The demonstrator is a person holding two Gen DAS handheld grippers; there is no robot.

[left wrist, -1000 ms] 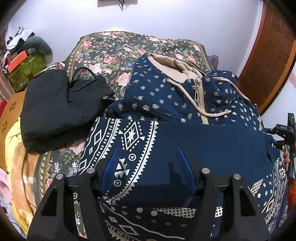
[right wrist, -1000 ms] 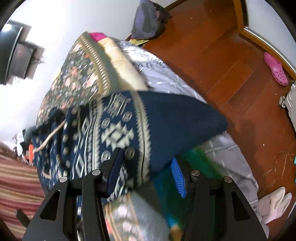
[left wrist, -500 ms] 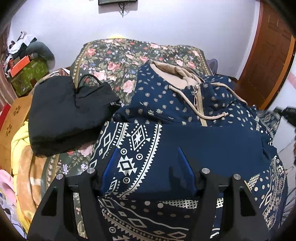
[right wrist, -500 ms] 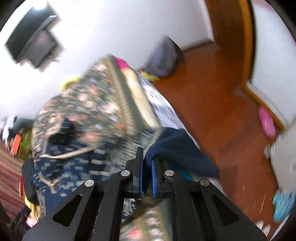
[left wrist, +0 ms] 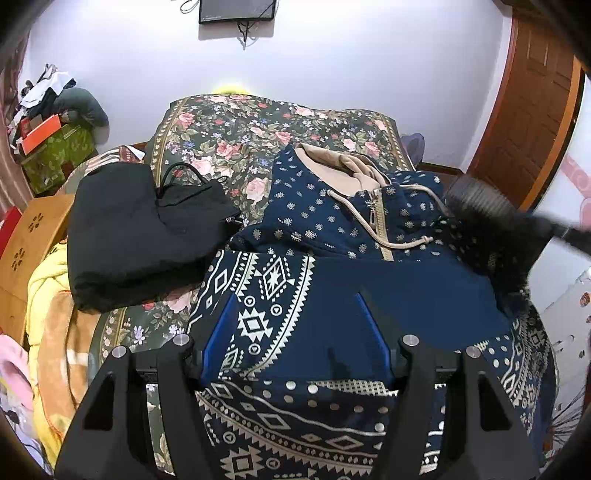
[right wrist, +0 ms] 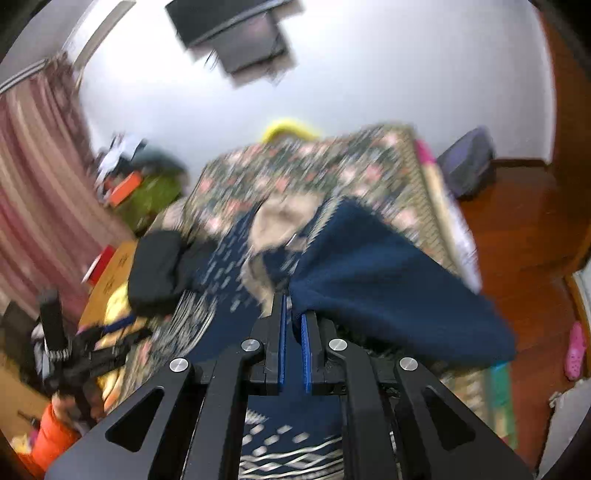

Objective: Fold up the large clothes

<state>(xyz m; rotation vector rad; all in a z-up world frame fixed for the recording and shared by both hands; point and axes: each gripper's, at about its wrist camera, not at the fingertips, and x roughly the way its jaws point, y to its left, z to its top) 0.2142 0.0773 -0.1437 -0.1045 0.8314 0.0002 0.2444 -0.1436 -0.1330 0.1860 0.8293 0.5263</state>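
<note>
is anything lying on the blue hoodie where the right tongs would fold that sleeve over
Nothing visible does. The right tongs are shut on the plain navy sleeve, lifted above the hoodie. The hoodie's front is bare. The black bag lies beside it on the floral bedspread, off to the side.

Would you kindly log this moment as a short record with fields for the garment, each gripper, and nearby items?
garment: navy patterned hoodie, lying on the floral bedspread
left gripper: open, over the folded sleeve, fingers apart
right gripper: shut on a plain navy part of the hoodie, lifting it
nearby: black bag beside the hoodie
wall: dark screen
</note>
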